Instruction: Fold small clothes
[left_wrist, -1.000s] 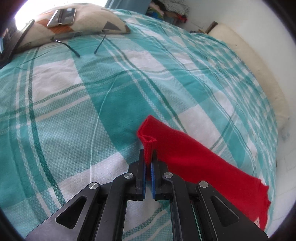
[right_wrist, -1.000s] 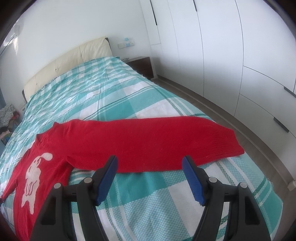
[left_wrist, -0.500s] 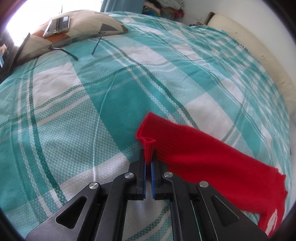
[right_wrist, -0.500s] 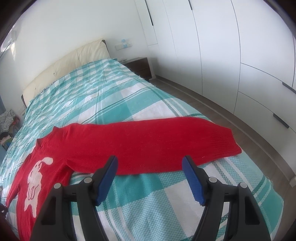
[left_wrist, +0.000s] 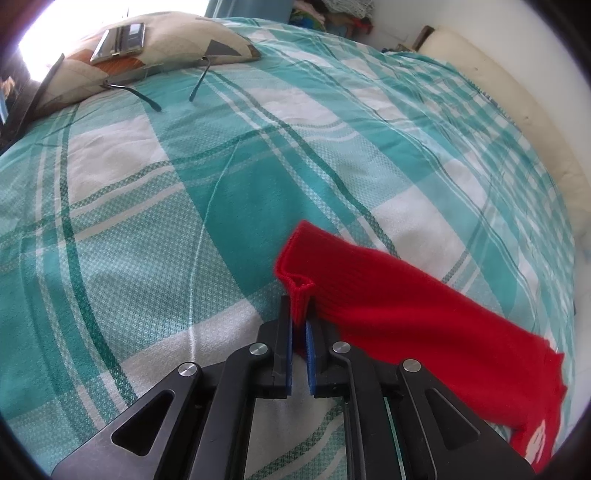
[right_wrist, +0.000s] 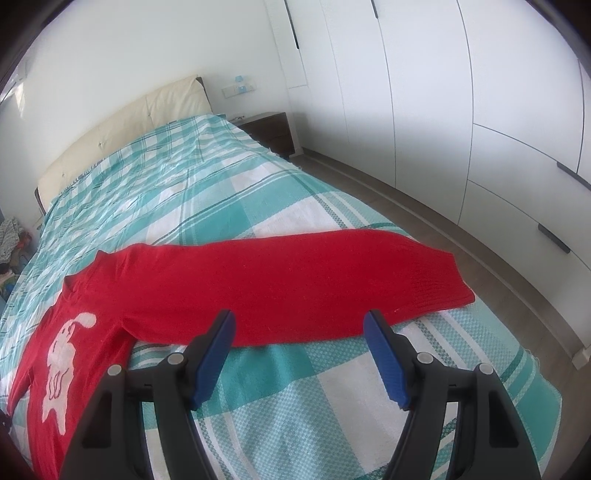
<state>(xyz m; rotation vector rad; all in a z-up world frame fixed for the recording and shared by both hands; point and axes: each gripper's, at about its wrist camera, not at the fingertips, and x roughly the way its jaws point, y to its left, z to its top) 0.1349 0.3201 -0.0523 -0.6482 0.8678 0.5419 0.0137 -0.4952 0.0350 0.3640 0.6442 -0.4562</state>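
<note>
Garment: a small red knitted sweater with a white animal motif (right_wrist: 177, 291) lies spread flat on the bed with the teal-and-white checked cover (left_wrist: 184, 206), both sleeves stretched out sideways.

Left tongs (left_wrist: 299, 325): pinching the ribbed cuff of the sweater's one sleeve (left_wrist: 388, 295), a fold of red knit standing up between the blue pads; the jaws are just starting to ease apart, with the cloth between them and the pads on it.

Right tongs (right_wrist: 301, 354): spread wide and empty, hovering just short of the near edge of the other sleeve (right_wrist: 295, 280), not touching it.

Key relation: that other sleeve runs crosswise in front of the right tongs, its long axis from the shoulder at the left to the cuff (right_wrist: 447, 284) at the right, near the bed's edge. The right tongs face its middle, so the cuff lies off to their right.

Nearer hand: the right one for this free sleeve; the left is occupied at the far cuff.

Judged step: sleeve-laying stage, early in the fold; the body is unfolded.

Aside: a patterned cushion (left_wrist: 177, 44) sits well away at the bed's far corner.
</note>
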